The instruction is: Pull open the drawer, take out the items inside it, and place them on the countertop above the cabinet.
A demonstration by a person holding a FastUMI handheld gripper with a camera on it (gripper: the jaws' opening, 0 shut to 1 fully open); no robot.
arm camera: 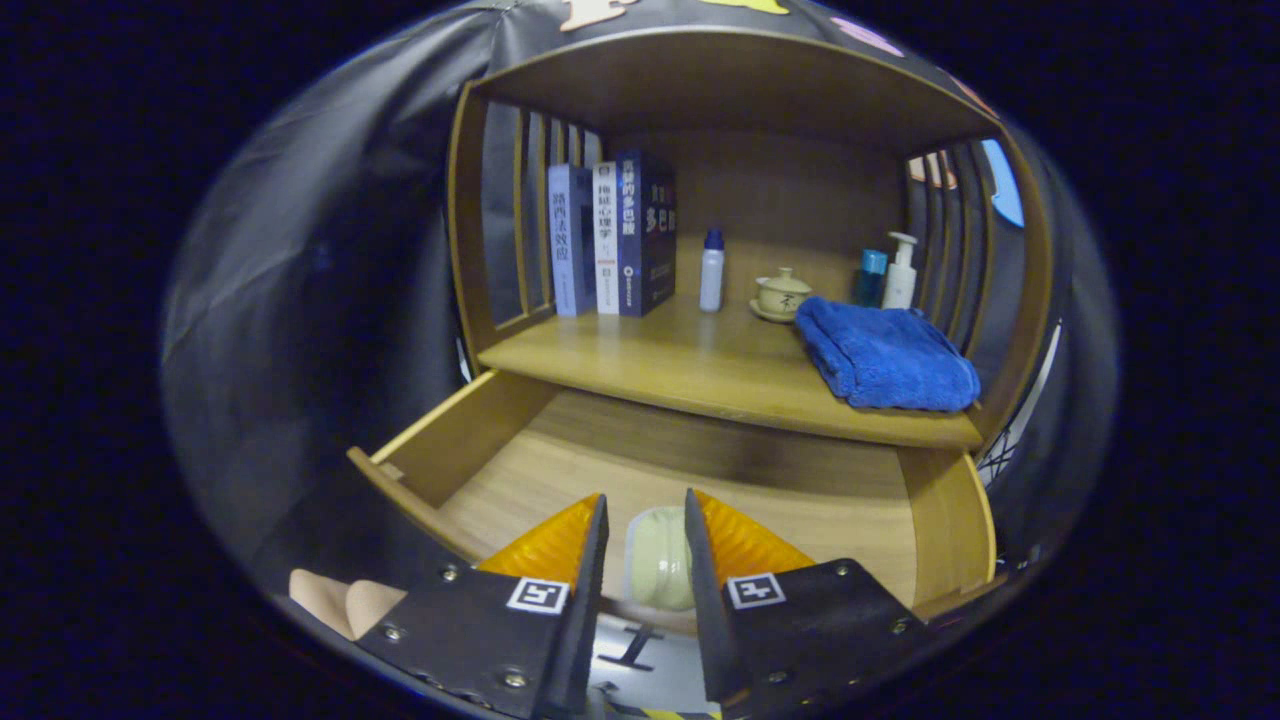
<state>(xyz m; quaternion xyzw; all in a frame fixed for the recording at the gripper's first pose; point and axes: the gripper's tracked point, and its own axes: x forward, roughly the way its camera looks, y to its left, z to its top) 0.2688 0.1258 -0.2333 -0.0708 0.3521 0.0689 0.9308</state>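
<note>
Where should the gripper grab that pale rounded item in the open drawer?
Across the pale item's narrow middle, coming straight down from above. It lies low on the drawer floor, and the gripper already brackets it, one finger on each flank, apparently not yet pressing.

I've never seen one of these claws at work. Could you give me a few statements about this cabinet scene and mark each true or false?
1. The drawer is pulled open. True.
2. A pale rounded item sits between the fingers of the claw. True; whether they press on it cannot be told.
3. The blue towel lies inside the drawer. False: it lies on the countertop.
4. The books lie flat in a stack. False: they stand upright.
5. A lidded cup stands on the countertop beside the towel. True.
</note>
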